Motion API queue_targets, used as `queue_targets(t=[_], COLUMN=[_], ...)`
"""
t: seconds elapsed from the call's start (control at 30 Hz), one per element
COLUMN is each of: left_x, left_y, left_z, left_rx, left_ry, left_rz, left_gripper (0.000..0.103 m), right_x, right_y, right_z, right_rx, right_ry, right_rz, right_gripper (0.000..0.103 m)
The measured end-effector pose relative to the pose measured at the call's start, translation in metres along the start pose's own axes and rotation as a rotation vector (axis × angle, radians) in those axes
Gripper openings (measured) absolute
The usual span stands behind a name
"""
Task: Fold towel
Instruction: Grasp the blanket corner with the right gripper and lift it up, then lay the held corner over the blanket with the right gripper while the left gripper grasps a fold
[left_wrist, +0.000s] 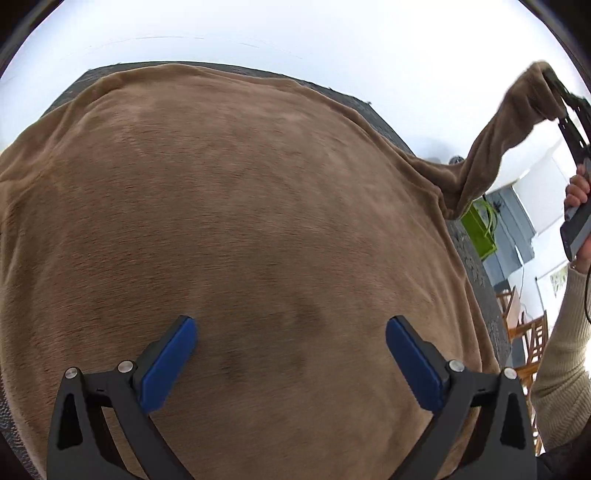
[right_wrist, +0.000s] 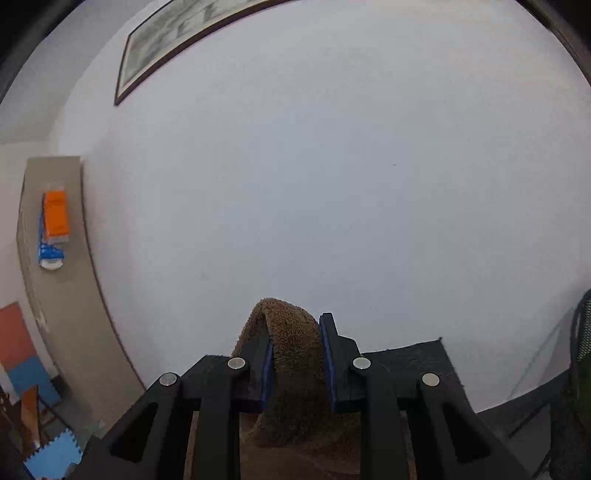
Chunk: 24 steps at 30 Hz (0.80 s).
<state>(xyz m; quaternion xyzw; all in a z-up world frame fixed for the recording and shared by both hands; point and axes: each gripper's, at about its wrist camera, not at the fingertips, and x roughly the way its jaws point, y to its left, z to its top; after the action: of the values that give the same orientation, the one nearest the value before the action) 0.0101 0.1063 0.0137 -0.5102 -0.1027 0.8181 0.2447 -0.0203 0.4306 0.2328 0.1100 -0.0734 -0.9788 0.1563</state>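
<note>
- The brown towel (left_wrist: 240, 221) lies spread flat over a dark table (left_wrist: 476, 266), covering nearly all of its top; only a thin strip of table edge shows at the far side and along the right.
- The left gripper (left_wrist: 291, 350) hangs over the near part of the towel, its jaws spread wide. The blue pads (left_wrist: 168, 365) stand well apart, and nothing sits between them except the flat cloth beneath; whether the tips touch the cloth cannot be told.
- At the far right, one corner of the towel is pulled up off the table into a taut, twisted strip that rises to the right gripper (left_wrist: 554, 88), held by a hand (left_wrist: 578, 192) in a ribbed cream sleeve (left_wrist: 561, 354).
- In the right wrist view, the right gripper (right_wrist: 297, 354) has its jaws nearly closed, pinching a bunched fold of the towel (right_wrist: 295, 350). The cloth bulges up past the fingertips and hangs down below the pads, towards the camera.
- Behind it stands a plain white wall (right_wrist: 332, 166) with a framed picture (right_wrist: 166, 40) at upper left.
</note>
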Motion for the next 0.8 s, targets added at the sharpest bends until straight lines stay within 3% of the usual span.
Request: queue_targets(t=[0.17, 0.33, 0.53, 0.6, 0.63, 0.67, 0.8], left_x=[-0.017, -0.031, -0.036, -0.037, -0.037, -0.037, -0.037], left_y=[0.029, 0.051, 0.057, 0.058, 0.059, 0.059, 0.063], left_z=[-0.008, -0.017, -0.019, -0.019, -0.019, -0.019, -0.015], left_rx=[-0.061, -0.111, -0.117, -0.119, -0.121, -0.123, -0.143], left_ry=[-0.037, -0.07, -0.079, -0.08, -0.081, -0.083, -0.09], left_rz=[0.005, -0.002, -0.004, -0.001, 0.0, 0.004, 0.018], left_gripper=[0.103, 0.103, 0.103, 0.103, 0.103, 0.103, 0.103], right_x=[0.067, 0.146, 0.229, 0.245, 0.25, 0.245, 0.224], right_y=[0.066, 0.117, 0.141, 0.134, 0.132, 0.132, 0.133], right_z=[-0.012, -0.046, -0.124, -0.148, -0.157, -0.164, -0.141], right_rx=[-0.078, -0.132, -0.136, -0.179, -0.197, -0.201, -0.151], right_ry=[0.118, 0.286, 0.53, 0.597, 0.611, 0.616, 0.577], right_rz=[0.157, 0.287, 0.308, 0.297, 0.298, 0.311, 0.344], right_gripper=[0.023, 0.024, 0.026, 0.042, 0.07, 0.088, 0.089])
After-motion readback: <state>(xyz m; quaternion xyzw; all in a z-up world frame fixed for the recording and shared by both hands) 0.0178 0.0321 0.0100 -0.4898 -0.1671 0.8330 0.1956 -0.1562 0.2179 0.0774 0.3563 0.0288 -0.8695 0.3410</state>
